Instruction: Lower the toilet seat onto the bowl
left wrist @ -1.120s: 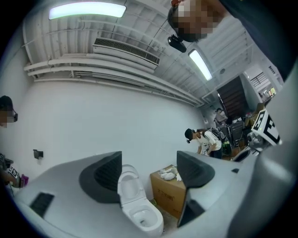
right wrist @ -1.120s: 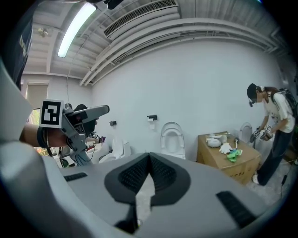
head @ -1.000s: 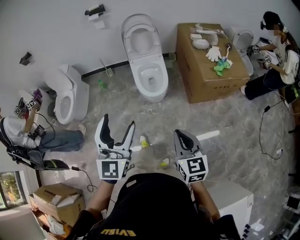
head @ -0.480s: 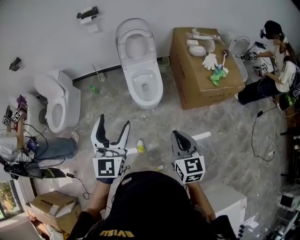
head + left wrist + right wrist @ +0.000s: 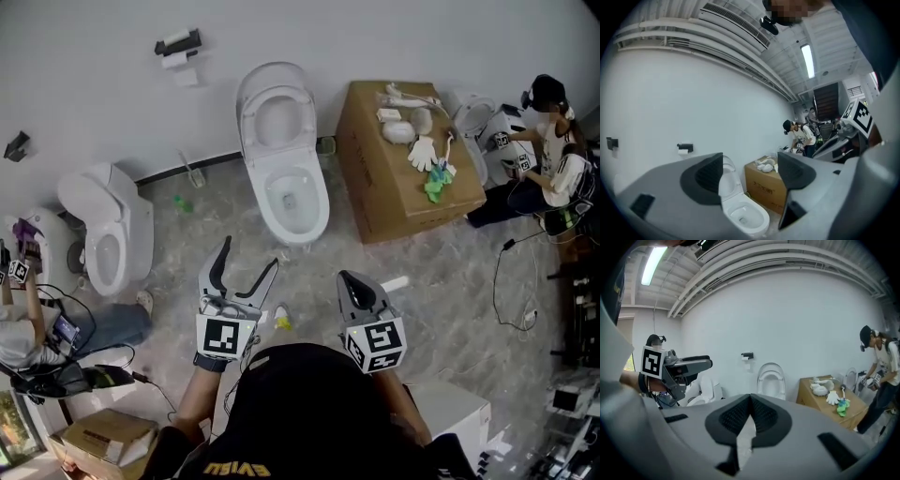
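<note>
The toilet seat [image 5: 276,114] is seen raised, standing back against the far white wall, with the bowl [image 5: 294,201] open below it. The toilet stands at the far middle of the scene, well apart from both grippers.

The left gripper [image 5: 249,255] is held at the near left, over the grey marbled floor [image 5: 441,272]. Its jaws are spread wide apart and nothing is gripped between them. In the left gripper view the raised seat and the bowl are framed in the gap between the jaws.

The right gripper [image 5: 354,286] is held at the near right, beside the left one. Its jaws are pressed together, and nothing is clamped in them.

A cardboard box [image 5: 394,192] is placed just right of the toilet. A white glove [image 5: 424,152] and a few other small items are laid on its top. A second toilet [image 5: 108,234] is seen at the far left. A paper holder [image 5: 176,45] is fixed to the wall left of the raised seat. A person [image 5: 553,164] is crouched at the far right, beyond the box.
</note>
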A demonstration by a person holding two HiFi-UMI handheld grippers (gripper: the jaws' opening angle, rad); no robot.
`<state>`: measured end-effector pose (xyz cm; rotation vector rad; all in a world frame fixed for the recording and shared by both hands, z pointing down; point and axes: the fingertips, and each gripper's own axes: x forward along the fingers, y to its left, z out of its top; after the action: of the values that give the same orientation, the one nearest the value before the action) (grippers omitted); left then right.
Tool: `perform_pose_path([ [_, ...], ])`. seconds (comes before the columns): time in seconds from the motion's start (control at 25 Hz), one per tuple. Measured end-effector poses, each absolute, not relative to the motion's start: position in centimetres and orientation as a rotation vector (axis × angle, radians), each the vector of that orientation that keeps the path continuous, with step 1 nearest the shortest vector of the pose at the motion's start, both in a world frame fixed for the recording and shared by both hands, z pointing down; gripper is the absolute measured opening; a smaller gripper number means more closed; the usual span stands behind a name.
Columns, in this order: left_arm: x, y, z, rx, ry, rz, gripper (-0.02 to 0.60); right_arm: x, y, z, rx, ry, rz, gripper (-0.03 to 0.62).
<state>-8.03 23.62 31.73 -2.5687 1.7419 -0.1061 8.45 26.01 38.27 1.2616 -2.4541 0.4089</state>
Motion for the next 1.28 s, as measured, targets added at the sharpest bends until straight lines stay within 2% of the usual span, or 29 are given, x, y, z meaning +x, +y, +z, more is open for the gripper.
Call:
perform_pose_path([
  [0.4, -12.7, 18.4, 33.7, -2.633, 1.698, -0.094, 0.373, 2.6, 22.8, 39.0, 1.25, -2.417, 0.433, -0.008],
  [0.84, -11.0, 13.1, 35.5, -2.688, 1.682, -0.147, 0.373, 2.0, 19.3, 41.7, 1.169, -2.4, 0.438, -0.008],
  [1.04, -9.9, 9.2, 37.4, -2.703, 1.718, -0.271, 0.373, 2.9, 14.4, 42.4, 1.114, -2.447, 0.403, -0.008],
  [1.28, -8.6, 3.6, 40.3, -2.741, 1.976, -0.217, 0.37, 4.8, 9.4, 43.5, 1.014, -2.492, 0.435, -0.008],
])
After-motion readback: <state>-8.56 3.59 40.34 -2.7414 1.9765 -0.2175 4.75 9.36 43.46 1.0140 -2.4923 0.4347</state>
